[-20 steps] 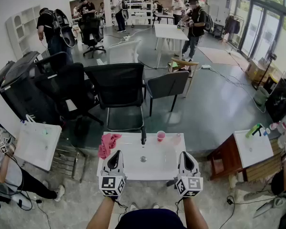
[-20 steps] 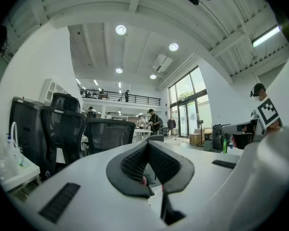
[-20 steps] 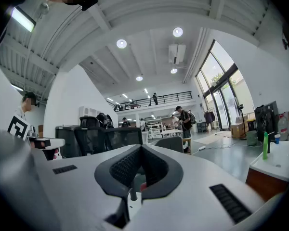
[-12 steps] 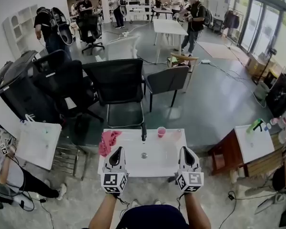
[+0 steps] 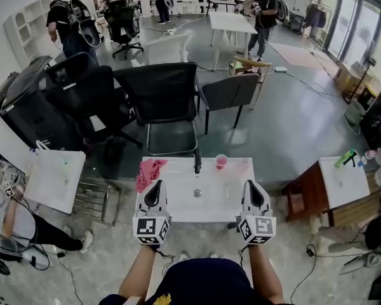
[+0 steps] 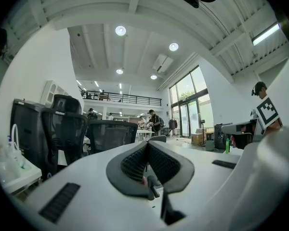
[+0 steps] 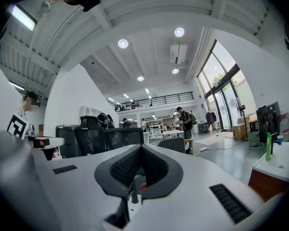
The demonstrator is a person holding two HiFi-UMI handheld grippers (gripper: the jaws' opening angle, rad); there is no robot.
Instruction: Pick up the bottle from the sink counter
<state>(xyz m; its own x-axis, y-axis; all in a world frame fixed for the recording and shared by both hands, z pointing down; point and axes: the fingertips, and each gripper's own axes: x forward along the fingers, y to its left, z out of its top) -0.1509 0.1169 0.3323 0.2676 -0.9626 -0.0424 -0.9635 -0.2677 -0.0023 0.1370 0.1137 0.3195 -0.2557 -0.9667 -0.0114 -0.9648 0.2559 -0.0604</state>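
Observation:
The white sink counter point(image 5: 178, 210) stands just ahead of me, with a dark faucet point(image 5: 197, 164) at its back edge. A pink cup point(image 5: 221, 161) stands right of the faucet. Beside it, at the back right corner, is a pale, see-through shape point(image 5: 244, 165) that may be the bottle; it is too small to tell. My left gripper point(image 5: 157, 185) hangs over the counter's near left edge and my right gripper point(image 5: 251, 184) over its near right edge. Both are shut and hold nothing. The left gripper point(image 6: 147, 144) and right gripper point(image 7: 141, 147) point along the counter with pads together.
A pink cloth point(image 5: 149, 172) lies on the counter's left end. Black office chairs point(image 5: 168, 103) crowd behind it. Another white sink unit point(image 5: 51, 180) stands at left, and a white-topped wooden stand point(image 5: 343, 184) with a green bottle point(image 5: 344, 158) at right. People stand far back.
The head view has tipped a little, so the counter and both grippers sit higher in the frame. Both grippers stay shut in the same spots over the counter's near edge.

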